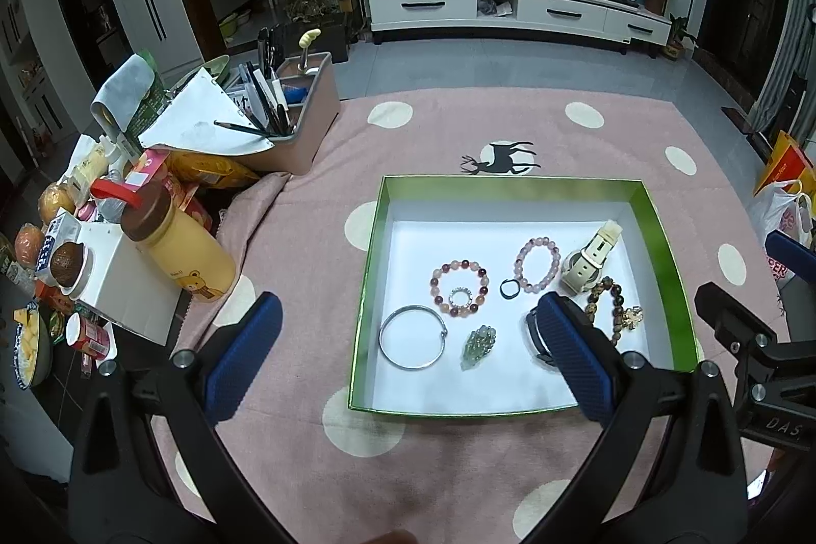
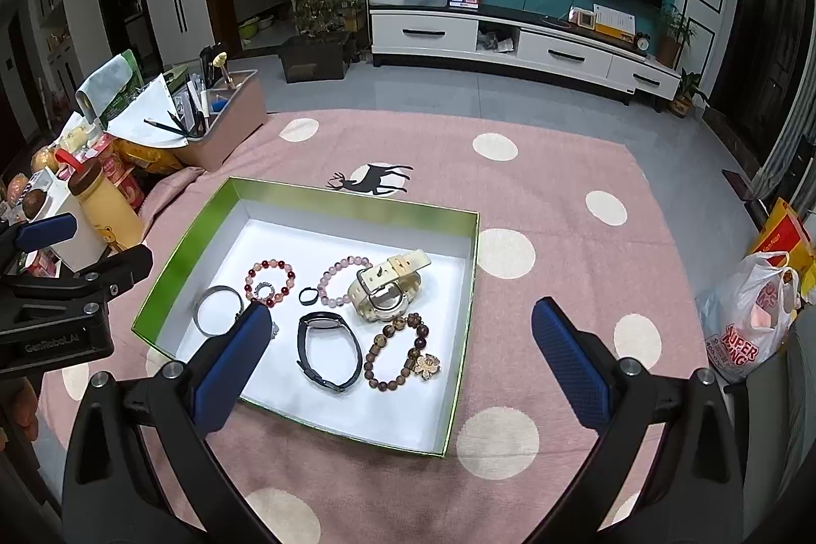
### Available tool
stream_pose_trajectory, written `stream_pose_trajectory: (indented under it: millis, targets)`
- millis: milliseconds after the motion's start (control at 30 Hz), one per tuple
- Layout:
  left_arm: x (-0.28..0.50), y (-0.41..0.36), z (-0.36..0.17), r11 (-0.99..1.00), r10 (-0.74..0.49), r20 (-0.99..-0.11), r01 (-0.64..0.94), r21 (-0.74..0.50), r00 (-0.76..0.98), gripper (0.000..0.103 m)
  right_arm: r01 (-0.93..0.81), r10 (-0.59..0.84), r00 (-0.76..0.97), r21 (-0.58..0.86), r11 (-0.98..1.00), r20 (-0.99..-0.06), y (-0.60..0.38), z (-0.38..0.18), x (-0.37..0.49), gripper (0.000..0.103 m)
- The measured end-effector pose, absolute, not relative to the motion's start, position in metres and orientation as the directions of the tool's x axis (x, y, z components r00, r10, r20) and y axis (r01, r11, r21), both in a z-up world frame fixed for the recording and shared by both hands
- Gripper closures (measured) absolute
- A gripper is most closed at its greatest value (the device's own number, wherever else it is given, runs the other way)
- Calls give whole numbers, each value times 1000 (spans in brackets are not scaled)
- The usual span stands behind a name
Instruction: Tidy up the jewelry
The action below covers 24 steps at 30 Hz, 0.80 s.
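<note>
the green-walled box (image 2: 326, 200) sits on the pink dotted table cover (image 2: 561, 187), open side up, so that every piece lies in plain reach from above. all the jewelry seen is already inside it, spread in one layer on the white floor with little overlap, which reads as a finished or near-finished sorting.

contents, left to right: a silver bangle (image 1: 412, 337) at the near left; a red and orange bead bracelet (image 1: 459, 287) with a small ring (image 1: 461, 298) lying inside its loop; a pale green pendant (image 1: 477, 346) just near of it; a small black ring (image 1: 508, 288) beside a pink bead bracelet (image 1: 536, 264); a cream watch (image 2: 387, 289) at the far right; a black band watch (image 2: 329, 353) and a brown bead bracelet (image 2: 403, 355) with a gold flower charm at the near right.

the left tool (image 1: 408, 355) hovers above the near edge of the box, its blue pads spread wide and holding nothing. the right tool (image 2: 403, 360) likewise hangs over the near right of the box, spread and empty. judgement: both are held high and apart to keep clear of the pieces.

the clutter of bottles and packets (image 1: 178, 248) at the left stands apart from the box.
</note>
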<state>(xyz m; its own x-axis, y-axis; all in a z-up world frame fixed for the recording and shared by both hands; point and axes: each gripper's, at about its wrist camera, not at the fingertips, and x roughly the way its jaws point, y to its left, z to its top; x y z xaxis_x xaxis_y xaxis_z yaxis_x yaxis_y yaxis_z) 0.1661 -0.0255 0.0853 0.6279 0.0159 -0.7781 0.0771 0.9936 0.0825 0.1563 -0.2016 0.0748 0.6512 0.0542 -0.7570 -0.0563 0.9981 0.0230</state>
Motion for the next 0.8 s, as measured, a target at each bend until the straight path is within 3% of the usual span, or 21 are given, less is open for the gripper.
stream_pose_trajectory:
  millis: [800]
  targets:
    - [174, -26, 74, 993, 25, -789, 75, 91, 614, 2, -58, 58, 634, 27, 998, -771, -202, 62, 162, 1]
